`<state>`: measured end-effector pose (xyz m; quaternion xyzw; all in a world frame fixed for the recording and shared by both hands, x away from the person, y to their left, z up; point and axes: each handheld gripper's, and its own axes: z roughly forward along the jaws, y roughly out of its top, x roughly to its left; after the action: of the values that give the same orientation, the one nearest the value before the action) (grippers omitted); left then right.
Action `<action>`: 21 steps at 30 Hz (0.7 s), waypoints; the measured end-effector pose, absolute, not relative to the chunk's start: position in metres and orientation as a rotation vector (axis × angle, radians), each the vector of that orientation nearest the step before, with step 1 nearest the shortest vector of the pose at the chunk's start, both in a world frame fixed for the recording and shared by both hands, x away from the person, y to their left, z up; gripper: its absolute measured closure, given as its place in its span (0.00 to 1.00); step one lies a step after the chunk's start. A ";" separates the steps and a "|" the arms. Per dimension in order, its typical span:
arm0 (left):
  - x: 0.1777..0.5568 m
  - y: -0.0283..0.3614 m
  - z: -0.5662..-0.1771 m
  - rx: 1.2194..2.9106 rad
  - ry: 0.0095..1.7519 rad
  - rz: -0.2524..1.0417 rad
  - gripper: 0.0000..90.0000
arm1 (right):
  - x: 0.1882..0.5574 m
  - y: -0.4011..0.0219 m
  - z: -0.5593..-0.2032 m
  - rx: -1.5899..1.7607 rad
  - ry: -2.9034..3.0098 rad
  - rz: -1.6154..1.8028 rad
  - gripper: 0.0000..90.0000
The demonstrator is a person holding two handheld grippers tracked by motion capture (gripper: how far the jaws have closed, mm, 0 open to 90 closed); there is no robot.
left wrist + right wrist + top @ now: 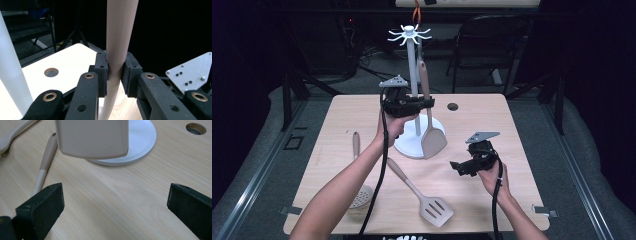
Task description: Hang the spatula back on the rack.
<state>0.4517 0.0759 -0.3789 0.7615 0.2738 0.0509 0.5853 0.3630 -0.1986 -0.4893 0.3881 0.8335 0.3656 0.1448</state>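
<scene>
Left tongs (426,102) clamped on the spatula (432,137) handle, beside the rack (414,70) pole; right tongs (456,167) apart, empty. Your risk: blade snags the rack base, or the handle hole misses the hook.

A utensil stand (414,100) rises from its round base (407,145) near the middle of the tabletop (512,150). Just right of its pole, a solid turner (432,135) hangs upright with its blade low over the base's right edge, its handle between the pads of the left claw (424,102). The cable hole (452,106) lies right of the pole, farther back. Left of the base lies a skimmer (358,175), its head toward the near edge. A slotted turner (424,195) lies slantwise in front of the base. The right claw (457,166) sits low, right of the slotted turner, in front of the base
</scene>
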 end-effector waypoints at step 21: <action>0.465 0.076 -0.346 1.788 0.618 0.165 0.85 | 0.364 -0.199 -0.490 1.118 2.404 1.056 0.01</action>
<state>0.4649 0.0757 -0.3457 0.7657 0.2645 0.0707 0.5821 0.3635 -0.1991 -0.4897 0.3877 0.8336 0.3663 0.1434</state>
